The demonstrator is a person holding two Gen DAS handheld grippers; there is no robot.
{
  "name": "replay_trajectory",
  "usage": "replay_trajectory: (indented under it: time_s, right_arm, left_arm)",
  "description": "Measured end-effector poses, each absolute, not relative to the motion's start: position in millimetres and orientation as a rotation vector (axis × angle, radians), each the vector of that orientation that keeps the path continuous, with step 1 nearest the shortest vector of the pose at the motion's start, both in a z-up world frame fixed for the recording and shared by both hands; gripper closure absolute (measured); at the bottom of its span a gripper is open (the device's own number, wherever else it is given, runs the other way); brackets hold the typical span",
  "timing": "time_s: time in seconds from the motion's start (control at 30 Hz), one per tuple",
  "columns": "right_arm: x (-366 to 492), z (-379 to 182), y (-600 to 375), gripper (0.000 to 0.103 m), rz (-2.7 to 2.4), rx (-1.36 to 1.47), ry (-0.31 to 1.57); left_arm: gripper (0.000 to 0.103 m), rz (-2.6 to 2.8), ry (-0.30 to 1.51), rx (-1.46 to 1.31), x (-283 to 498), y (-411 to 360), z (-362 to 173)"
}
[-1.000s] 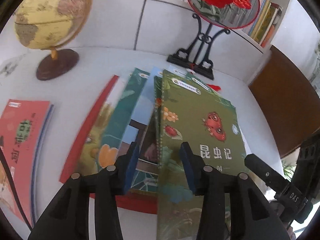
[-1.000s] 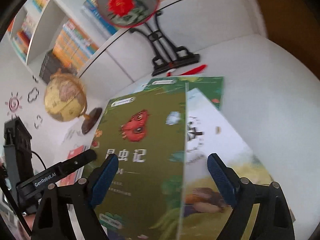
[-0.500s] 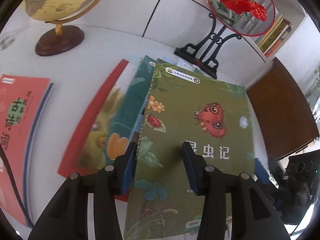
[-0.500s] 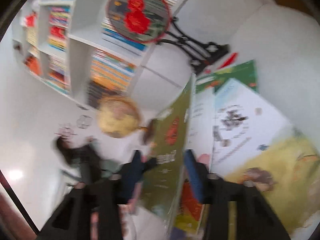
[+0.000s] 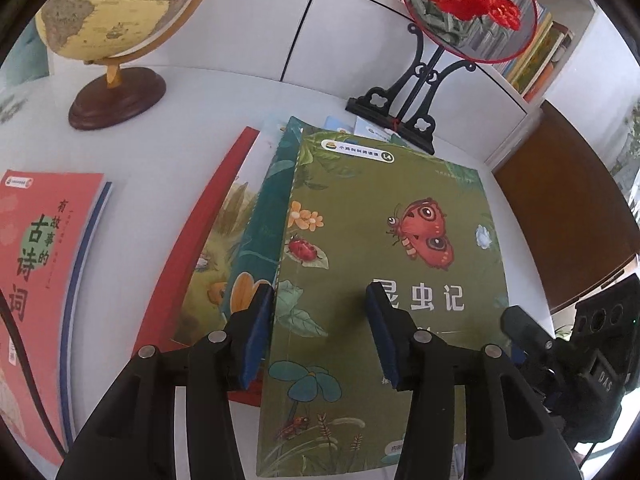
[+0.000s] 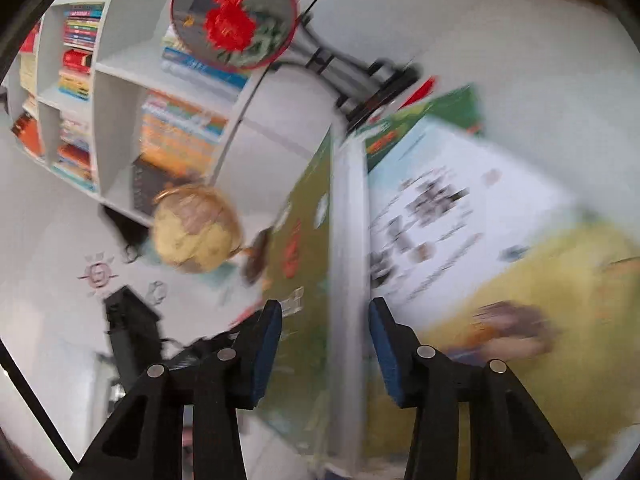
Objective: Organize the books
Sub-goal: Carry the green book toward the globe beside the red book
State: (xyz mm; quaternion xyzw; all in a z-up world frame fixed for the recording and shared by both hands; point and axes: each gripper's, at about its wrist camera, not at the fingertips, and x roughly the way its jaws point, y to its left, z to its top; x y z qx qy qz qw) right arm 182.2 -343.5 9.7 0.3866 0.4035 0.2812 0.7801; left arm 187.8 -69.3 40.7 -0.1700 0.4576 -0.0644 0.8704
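Left wrist view: set close above the white table (image 5: 168,92), angled steeply down over the green insect book (image 5: 384,264), facing the far edge. Right wrist view: low at that book's (image 6: 308,248) right edge, aimed shallowly, rolled and blurred, facing the bookshelf (image 6: 120,92). Shared by both: the book, the globe (image 5: 120,8) (image 6: 196,232), the embroidered fan stand (image 5: 468,12) (image 6: 236,28).

Green insect book (image 5: 384,280), red butterfly and ladybird on cover, lies face up on top of fanned pile on white table. Teal book (image 5: 260,216) and red-edged book (image 5: 208,240) stick out beneath, left. Separate pink book (image 5: 36,256) lies flat, far left.
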Motion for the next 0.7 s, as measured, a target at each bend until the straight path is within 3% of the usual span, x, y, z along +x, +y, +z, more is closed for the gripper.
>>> replay_trajectory:
  time_s: [0.07, 0.1, 0.13, 0.2, 0.4, 0.7]
  right_arm:
    - [185.3, 14.3, -332.5, 0.058, 0.616, 0.782, 0.869]
    - [186.7, 15.5, -328.7, 0.067, 0.613, 0.776, 0.871]
    - [186.1, 15.4, -327.1, 0.085, 0.615, 0.776, 0.874]
    - [182.2, 19.4, -323.2, 0.094, 0.611, 0.759, 0.854]
    - [171.1, 51.5, -299.2, 0.094, 0.527, 0.541, 0.814]
    - [166.2, 67.1, -279.6, 0.094, 0.503, 0.487, 0.809]
  left_arm:
    - [0.058, -0.134, 0.971, -0.366, 189.5, -66.9, 41.2]
    - [0.058, -0.135, 0.980, -0.369, 190.1, -65.6, 41.4]
    - [0.059, -0.139, 0.987, -0.380, 190.4, -63.6, 42.0]
    - [0.066, -0.147, 0.990, -0.391, 188.1, -61.1, 44.3]
    - [0.067, -0.190, 0.932, -0.389, 173.9, -56.2, 60.9]
    - [0.067, -0.219, 0.873, -0.414, 167.0, -40.4, 82.9]
